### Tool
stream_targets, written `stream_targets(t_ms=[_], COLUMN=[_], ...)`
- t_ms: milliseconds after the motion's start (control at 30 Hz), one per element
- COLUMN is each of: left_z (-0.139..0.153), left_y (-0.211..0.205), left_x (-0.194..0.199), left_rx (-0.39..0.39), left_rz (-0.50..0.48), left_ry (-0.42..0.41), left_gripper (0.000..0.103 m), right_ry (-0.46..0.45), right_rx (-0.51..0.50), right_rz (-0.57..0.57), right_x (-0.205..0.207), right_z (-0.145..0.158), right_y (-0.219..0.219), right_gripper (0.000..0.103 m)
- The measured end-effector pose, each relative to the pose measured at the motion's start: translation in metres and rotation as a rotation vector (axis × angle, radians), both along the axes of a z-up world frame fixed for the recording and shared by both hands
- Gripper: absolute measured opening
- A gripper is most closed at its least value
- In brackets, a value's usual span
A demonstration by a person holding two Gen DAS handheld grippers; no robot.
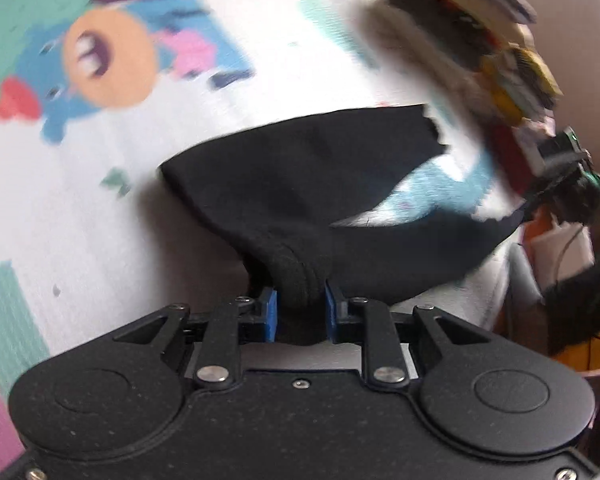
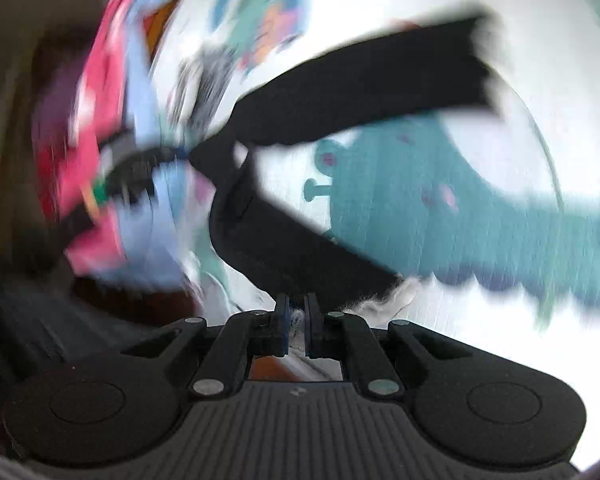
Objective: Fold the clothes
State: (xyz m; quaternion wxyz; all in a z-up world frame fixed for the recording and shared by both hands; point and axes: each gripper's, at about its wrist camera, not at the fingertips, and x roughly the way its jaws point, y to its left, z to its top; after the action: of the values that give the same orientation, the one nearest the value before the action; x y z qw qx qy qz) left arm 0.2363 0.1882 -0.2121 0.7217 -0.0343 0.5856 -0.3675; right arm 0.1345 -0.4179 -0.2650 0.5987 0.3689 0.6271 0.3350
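A black garment (image 1: 300, 184) hangs stretched above a white play mat (image 1: 100, 208) printed with cartoon monsters. My left gripper (image 1: 300, 300) is shut on a bunched, hemmed edge of it between blue pads. In the right wrist view the same black garment (image 2: 340, 92) spreads in two dark bands. My right gripper (image 2: 296, 316) is nearly closed on a thin edge of it, with a white frayed bit beside the fingers. The right gripper (image 1: 568, 168) also shows at the far right of the left wrist view, holding the other end. Both views are motion-blurred.
A pile of folded, coloured clothes (image 1: 480, 48) lies at the mat's far right edge. In the right wrist view a heap of red and light blue clothes (image 2: 112, 152) sits to the left. A teal monster print (image 2: 440, 200) covers the mat (image 2: 560, 80) below.
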Motion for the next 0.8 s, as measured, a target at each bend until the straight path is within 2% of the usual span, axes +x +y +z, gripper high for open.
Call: stream_targets(t_ms=[100,233,267,333,367,400,433,467,533,700,800], left_z=[-0.011,-0.024,-0.026,-0.029,-0.029,-0.028,-0.029,-0.03,-0.034,-0.039,-0.043], left_y=[-0.002,-0.015,-0.016,-0.015,-0.012,-0.008,-0.004,-0.001,0.002,-0.011,-0.016], left_x=[0.006,0.006,0.005,0.003,0.002,0.001,0.0,0.0,-0.006,-0.022,-0.028], left_rx=[0.024,0.117,0.134,0.154,0.157,0.168,0.174,0.176,0.171,0.144,0.131], left_rz=[0.094,0.055,0.051,0.039,0.04,0.053,0.064,0.071,0.079,0.03,0.026], left_ry=[0.035,0.044,0.048,0.067,0.072,0.069,0.072,0.075,0.075,0.041,0.002], left_gripper=[0.021,0.021,0.024,0.05,0.06,0.06,0.06,0.06,0.061,0.061,0.061], right_ry=[0.093,0.113,0.11,0.086,0.053,0.013,-0.022,-0.054,-0.085,-0.106,-0.139], right_rx=[-0.045,-0.2,-0.218,-0.229,-0.245,-0.265,-0.285,-0.304,-0.338,-0.383,-0.419], right_rz=[-0.156,-0.179,-0.193,-0.187,-0.161,-0.127,-0.099,-0.073,-0.049,-0.087,-0.114], right_x=[-0.004,-0.002,-0.003,-0.004,-0.005,-0.005,-0.008,-0.011,-0.018,-0.039,-0.049], right_z=[-0.027,-0.045,-0.046,-0.044,-0.04,-0.035,-0.03,-0.026,-0.023,-0.019,-0.02], right_y=[-0.024,-0.022,-0.02,-0.013,-0.007,0.001,0.01,0.019,0.03,0.047,0.048], right_gripper=[0.009,0.009,0.009,0.015,0.032,0.046,0.072,0.079,0.079,0.077,0.072])
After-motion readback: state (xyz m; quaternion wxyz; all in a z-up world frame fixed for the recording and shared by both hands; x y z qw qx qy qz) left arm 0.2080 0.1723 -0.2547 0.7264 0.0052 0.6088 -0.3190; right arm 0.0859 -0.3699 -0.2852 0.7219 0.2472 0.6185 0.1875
